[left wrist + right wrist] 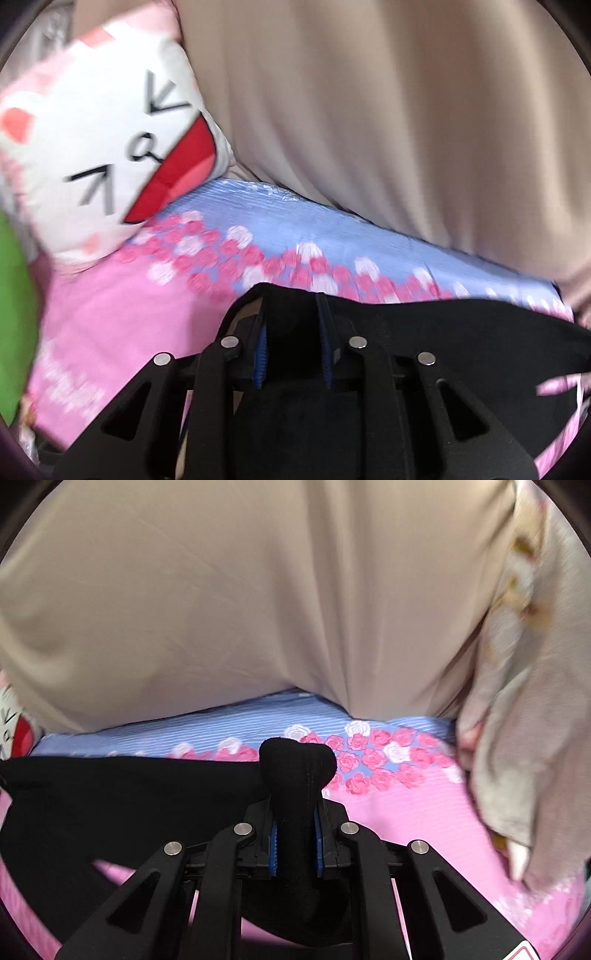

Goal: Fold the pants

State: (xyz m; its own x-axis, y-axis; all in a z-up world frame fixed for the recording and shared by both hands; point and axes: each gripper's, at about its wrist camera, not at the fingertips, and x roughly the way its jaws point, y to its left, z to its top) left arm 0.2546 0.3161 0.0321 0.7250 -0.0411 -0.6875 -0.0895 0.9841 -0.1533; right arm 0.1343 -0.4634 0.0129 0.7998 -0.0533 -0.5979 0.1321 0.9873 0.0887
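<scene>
Bedroom in a home. Landmark: bed sheet [424, 812], pink with a blue striped band and a border of printed pink and white roses, spread flat as a bed surface. At the sheet's far edge hangs a beige curtain [240, 590] in soft vertical folds. On the sheet's left end, a white cartoon-face cushion [110, 147] with a red open mouth. At its right end, a pale floral fabric [524, 701], bunched and draped.

Black pants [110, 797]; pink-and-blue rose-print bedsheet [406, 812]; beige curtain [258, 590]
</scene>
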